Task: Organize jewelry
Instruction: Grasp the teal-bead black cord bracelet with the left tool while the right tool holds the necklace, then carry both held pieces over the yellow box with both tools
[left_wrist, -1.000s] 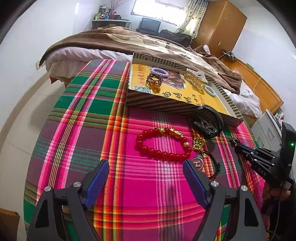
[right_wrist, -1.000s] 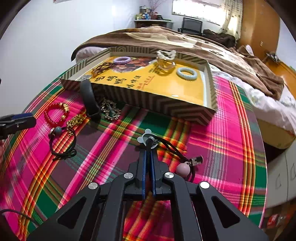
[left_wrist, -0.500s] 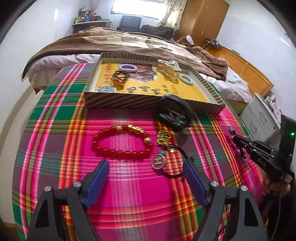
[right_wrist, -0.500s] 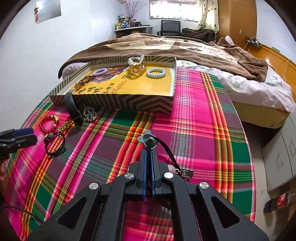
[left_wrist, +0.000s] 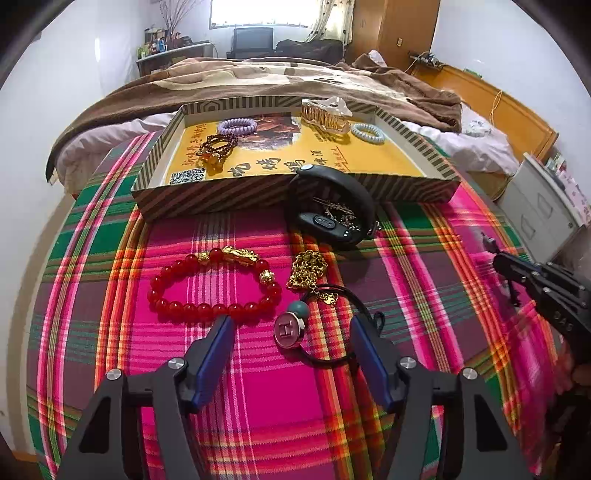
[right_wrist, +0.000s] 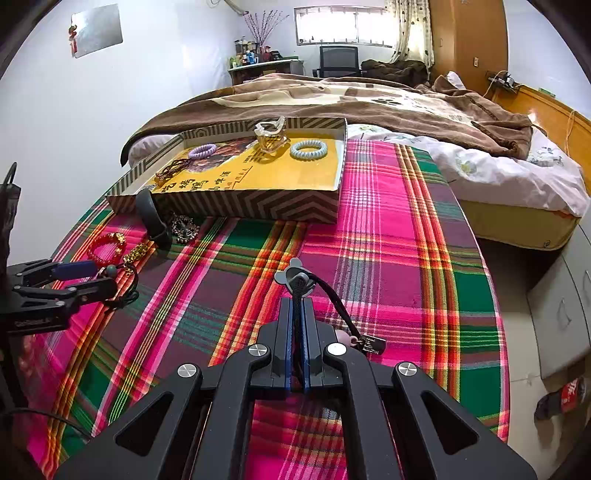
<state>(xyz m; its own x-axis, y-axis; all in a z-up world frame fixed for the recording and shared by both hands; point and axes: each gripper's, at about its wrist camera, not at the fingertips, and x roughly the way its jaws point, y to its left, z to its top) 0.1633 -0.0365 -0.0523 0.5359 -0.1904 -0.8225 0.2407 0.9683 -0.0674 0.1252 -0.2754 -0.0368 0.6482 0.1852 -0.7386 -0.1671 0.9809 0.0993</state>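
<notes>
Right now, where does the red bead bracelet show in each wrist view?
Left wrist: red bead bracelet lies centre-left on the cloth, just ahead of the left jaws.
Right wrist: far left, small, beyond the other gripper.
Shared landmark: the striped tray behind it.

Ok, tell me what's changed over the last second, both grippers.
The left gripper has moved in on the jewelry on the cloth, jaws open, now straddling the black cord with the H charm, beside the red bead bracelet. The right gripper stays shut on its black cord hair tie, carried rightward and held above the cloth. The box and its contents are unchanged.
</notes>
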